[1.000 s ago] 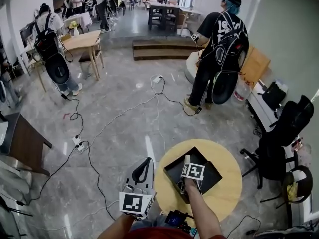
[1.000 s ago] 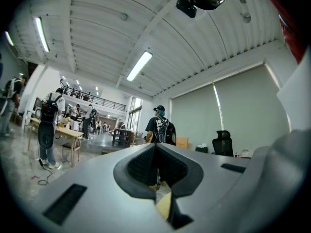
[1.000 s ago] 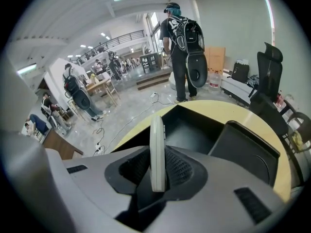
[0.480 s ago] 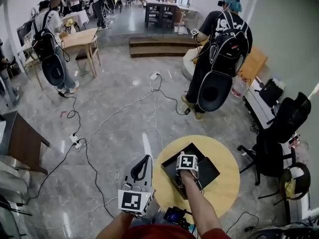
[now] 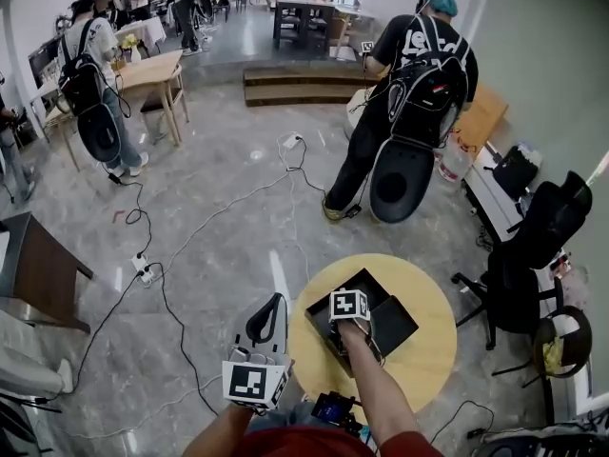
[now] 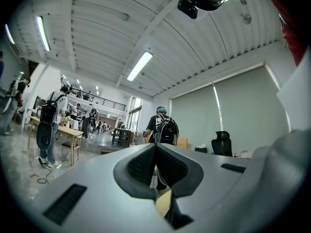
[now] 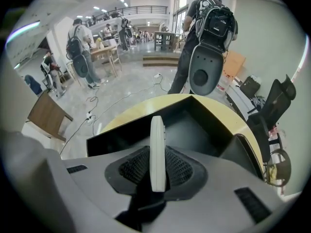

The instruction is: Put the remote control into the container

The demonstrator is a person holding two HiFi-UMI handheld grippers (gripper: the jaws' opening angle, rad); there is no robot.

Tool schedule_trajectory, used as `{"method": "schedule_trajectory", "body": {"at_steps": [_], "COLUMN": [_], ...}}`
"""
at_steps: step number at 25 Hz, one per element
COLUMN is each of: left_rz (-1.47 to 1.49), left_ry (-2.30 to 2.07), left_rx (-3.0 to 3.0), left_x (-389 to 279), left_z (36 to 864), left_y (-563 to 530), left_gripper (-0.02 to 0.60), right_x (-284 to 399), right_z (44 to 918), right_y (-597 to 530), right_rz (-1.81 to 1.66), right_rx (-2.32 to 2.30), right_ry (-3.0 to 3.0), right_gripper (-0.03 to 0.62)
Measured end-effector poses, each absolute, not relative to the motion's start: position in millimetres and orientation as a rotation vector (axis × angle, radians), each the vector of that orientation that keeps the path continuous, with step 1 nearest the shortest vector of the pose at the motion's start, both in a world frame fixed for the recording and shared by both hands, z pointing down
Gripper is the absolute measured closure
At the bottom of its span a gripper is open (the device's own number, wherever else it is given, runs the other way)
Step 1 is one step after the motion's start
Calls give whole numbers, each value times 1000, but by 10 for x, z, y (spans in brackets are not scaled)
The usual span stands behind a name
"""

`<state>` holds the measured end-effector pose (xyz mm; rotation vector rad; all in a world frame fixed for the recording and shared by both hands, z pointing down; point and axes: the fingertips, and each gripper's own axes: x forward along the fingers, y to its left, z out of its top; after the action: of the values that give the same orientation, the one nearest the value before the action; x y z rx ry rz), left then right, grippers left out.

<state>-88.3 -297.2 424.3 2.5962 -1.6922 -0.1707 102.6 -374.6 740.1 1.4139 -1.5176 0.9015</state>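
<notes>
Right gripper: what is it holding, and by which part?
The right gripper holds the slim white plastic remote control by its near half, clamped across its broad faces.

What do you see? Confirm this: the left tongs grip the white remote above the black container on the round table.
Wrong hand. The right tongs grip the white remote above the black container on the round table, per the right gripper view.

Head cam steeply down, rt cam close, both on container (image 7: pixel 194 125); left level.

Remote control (image 7: pixel 157 152) over container (image 7: pixel 126 135) — on table (image 5: pixel 433 350)
</notes>
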Motion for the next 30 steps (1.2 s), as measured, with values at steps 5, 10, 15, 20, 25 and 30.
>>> {"method": "schedule_trajectory", "body": {"at_steps": [5,10,15,20,25,30], "left_rz": [-172,-170,-171,-164,-167,-166], "left_ry": [-1691,-1692,-1686,-1668,-1655,-1640], "left_rx": [2602,2603,2609,2615,2623,2629], "left_x": [-841,-848,-805,-760,-701,-649], "left_z": [4236,4234,4229,4257,4263,4271], "left_y": [-2964,-2956,-2959,-2996,-3007,-3009], "left_gripper": [566,566,566,566,566,566], "right_x": [1062,1047,1070,1127,1184,1175], "right_z": [7424,7412,7328,7186,6920,6753], "right_y": [-3740,-3718,-3718,-3761,-3741,-3730], "right_rz": [864,886,898,896,860,833], "right_rx": [1407,1408,1424,1472,1525,1565], "right_ry": [-1489,-1509,-1578,-1646,-1729,-1810], "right_gripper": [479,466,438,421,413,413]}}
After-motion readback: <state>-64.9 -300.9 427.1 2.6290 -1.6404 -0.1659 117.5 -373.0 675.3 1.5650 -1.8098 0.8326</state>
